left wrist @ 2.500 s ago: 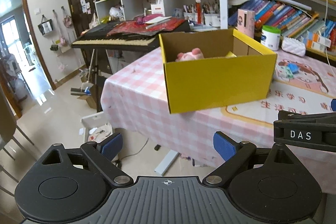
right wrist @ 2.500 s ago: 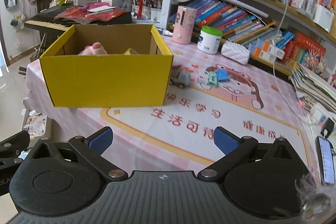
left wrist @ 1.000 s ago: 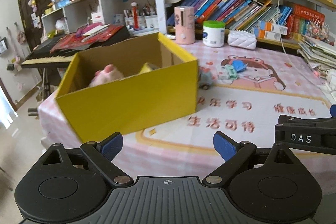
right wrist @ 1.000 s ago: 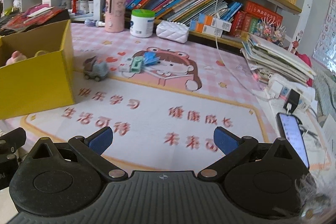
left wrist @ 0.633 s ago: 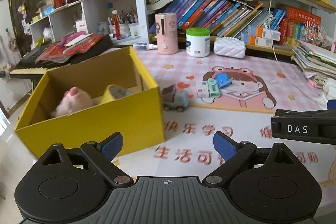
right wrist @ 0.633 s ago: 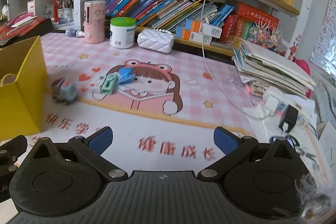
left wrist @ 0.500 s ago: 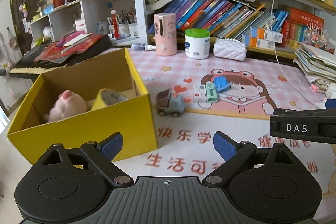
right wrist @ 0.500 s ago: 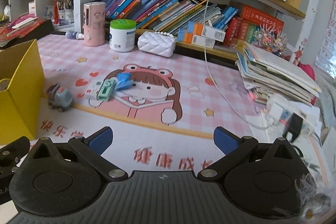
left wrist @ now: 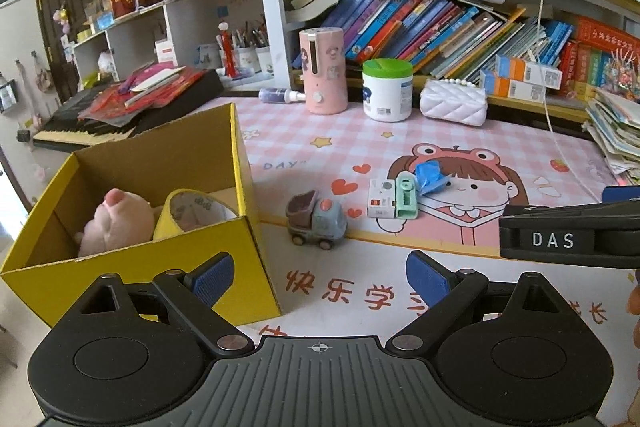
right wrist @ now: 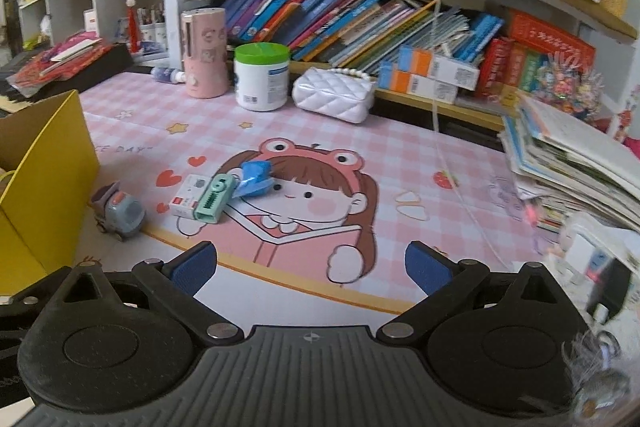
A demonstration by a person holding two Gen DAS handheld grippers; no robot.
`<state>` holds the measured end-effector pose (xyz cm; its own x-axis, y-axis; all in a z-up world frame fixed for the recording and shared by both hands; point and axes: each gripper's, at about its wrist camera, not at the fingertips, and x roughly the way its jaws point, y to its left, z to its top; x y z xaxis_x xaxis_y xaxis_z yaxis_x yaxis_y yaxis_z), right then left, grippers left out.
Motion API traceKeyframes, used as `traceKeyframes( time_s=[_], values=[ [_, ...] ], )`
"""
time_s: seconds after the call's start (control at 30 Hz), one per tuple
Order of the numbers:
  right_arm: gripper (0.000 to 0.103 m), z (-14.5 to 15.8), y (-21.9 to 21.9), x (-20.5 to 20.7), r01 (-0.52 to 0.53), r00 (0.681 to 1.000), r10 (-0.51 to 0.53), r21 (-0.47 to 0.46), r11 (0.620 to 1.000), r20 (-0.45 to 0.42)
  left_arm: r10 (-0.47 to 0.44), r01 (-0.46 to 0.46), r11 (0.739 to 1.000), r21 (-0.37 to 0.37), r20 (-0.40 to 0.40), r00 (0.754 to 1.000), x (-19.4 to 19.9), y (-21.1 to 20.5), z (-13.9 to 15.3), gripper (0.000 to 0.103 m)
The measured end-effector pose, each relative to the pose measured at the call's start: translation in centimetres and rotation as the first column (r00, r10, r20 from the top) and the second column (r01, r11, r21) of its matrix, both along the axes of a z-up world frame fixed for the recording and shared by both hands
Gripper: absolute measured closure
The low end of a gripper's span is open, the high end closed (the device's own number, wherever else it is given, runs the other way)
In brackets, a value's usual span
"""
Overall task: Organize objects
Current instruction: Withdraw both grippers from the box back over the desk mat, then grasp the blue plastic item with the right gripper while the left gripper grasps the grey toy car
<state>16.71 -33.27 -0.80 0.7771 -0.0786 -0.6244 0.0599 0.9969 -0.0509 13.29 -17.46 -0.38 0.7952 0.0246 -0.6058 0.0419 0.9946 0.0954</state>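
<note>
While a plush pig (left wrist: 116, 217) and tape roll (left wrist: 192, 213) already sit in the yellow box (left wrist: 160, 267), the toy truck (left wrist: 316, 221), white card box (left wrist: 381, 197), green clip (left wrist: 406, 195) and blue wrapper (left wrist: 430, 177) wait on the bench (left wrist: 360, 143), with left tongs (left wrist: 320, 273) and right tongs (right wrist: 310, 265) both wide and empty.

Both wrist views face the bookshelf-side table edge — left nearer the yellow box (left wrist: 132, 259), sharing the toy truck (left wrist: 316, 219).

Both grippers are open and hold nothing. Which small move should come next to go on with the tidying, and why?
Probably move the left gripper forward and down toward the toy truck. It stands loose on the mat just beside the yellow box, which already holds a pink plush pig and a tape roll. The truck is the nearest loose item, and the open jaws seem wide enough.
</note>
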Motion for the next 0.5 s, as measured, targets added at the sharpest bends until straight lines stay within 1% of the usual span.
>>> traceKeyframes(
  time_s=[0.13,0.3,0.33,0.4,0.5],
  values=[
    [0.003,-0.2,-0.1,1.3,-0.047,0.999,0.047,0.036,0.998,-0.009,0.010,-0.010,1.000,0.019,-0.011,1.000,0.3,-0.3,-0.3,0.008],
    [0.008,-0.6,-0.2,2.9,-0.085,0.996,0.086,0.051,0.995,-0.019,0.017,-0.016,1.000,0.020,-0.031,0.999,0.8,-0.5,-0.7,0.009],
    [0.009,-0.7,-0.3,3.2,-0.089,0.996,0.090,0.054,0.995,-0.021,0.012,-0.012,1.000,0.016,-0.031,0.999,0.9,-0.6,-0.8,0.010],
    [0.015,-0.8,-0.6,4.0,-0.095,0.995,0.096,0.059,0.994,-0.025,-0.003,0.003,1.000,0.011,-0.020,1.000,1.0,-1.1,-0.8,0.011],
    [0.018,-0.8,-1.1,5.1,-0.099,0.995,0.101,0.061,0.993,-0.025,-0.030,0.030,0.999,0.019,-0.012,0.999,1.6,-2.1,-0.9,0.016]
  ],
)
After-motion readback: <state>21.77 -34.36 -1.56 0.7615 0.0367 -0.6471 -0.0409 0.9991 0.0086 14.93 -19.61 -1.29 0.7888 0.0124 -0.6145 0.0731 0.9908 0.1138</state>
